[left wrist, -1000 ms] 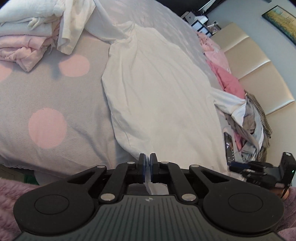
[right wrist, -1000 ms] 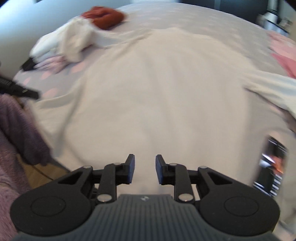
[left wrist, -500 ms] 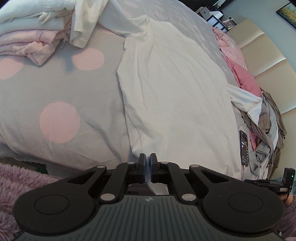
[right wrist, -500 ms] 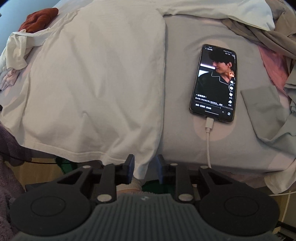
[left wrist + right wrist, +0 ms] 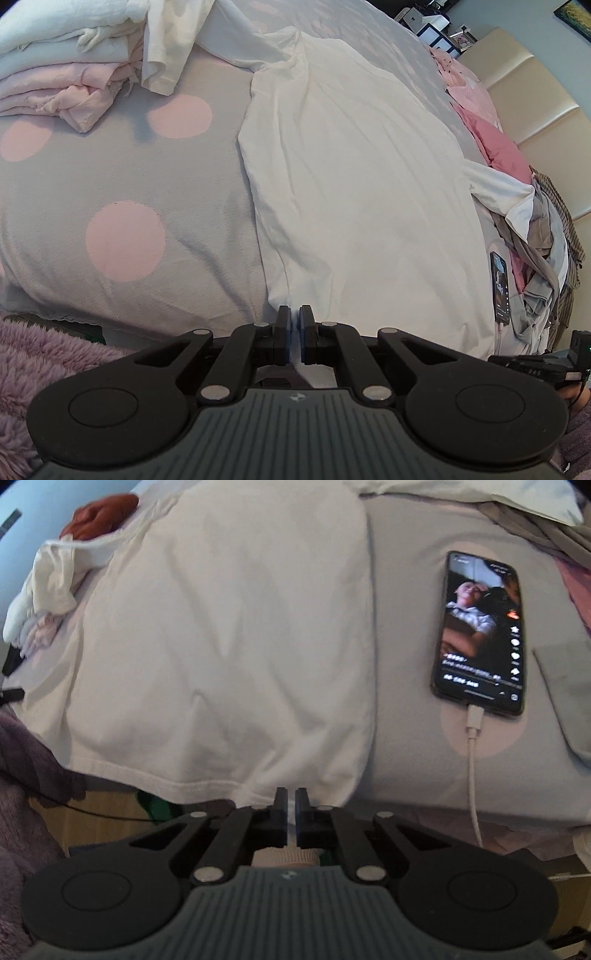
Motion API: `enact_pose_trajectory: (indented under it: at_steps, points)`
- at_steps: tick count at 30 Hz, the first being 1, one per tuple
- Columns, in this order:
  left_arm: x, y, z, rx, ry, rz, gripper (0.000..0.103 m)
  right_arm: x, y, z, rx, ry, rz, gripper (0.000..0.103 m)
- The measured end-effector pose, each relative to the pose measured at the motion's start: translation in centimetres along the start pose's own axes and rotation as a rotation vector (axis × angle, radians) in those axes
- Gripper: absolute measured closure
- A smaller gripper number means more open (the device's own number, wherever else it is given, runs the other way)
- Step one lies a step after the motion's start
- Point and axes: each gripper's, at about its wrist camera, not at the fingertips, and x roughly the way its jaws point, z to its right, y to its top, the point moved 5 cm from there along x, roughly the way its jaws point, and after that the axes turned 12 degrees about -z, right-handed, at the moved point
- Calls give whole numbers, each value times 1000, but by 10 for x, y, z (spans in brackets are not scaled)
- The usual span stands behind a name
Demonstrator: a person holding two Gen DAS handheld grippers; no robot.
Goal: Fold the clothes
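A white shirt (image 5: pixel 354 192) lies spread flat on the grey bed cover with pink dots (image 5: pixel 110 206), its hem at the near bed edge. My left gripper (image 5: pixel 294 317) is shut on the hem's left corner. In the right wrist view the same white shirt (image 5: pixel 229 635) fills the left and middle, and my right gripper (image 5: pixel 291 801) is shut on the hem near its right corner. One sleeve (image 5: pixel 498 192) lies out to the right.
A stack of folded pink and white clothes (image 5: pixel 66 74) sits at the far left. A lit phone (image 5: pixel 480 635) on a white charging cable (image 5: pixel 474 775) lies right of the shirt. A heap of unfolded clothes (image 5: pixel 543 258) lies at the right by the headboard (image 5: pixel 535 110).
My right gripper swung to the shirt's hem by the phone and closed on it. My left gripper stayed shut on the hem and pulled back slightly.
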Motion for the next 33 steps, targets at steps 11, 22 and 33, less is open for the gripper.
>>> enact_pose_trajectory:
  at_steps: [11,22,33]
  points:
    - [5,1,-5,-8,8,-3,100,49,15,-29,-60,-121,-8,97]
    - [5,3,-7,-23,-1,-4,100,18,8,-11,-64,-67,-26,96]
    - [7,4,-7,-29,3,-12,100,19,7,36,78,1,-137,68]
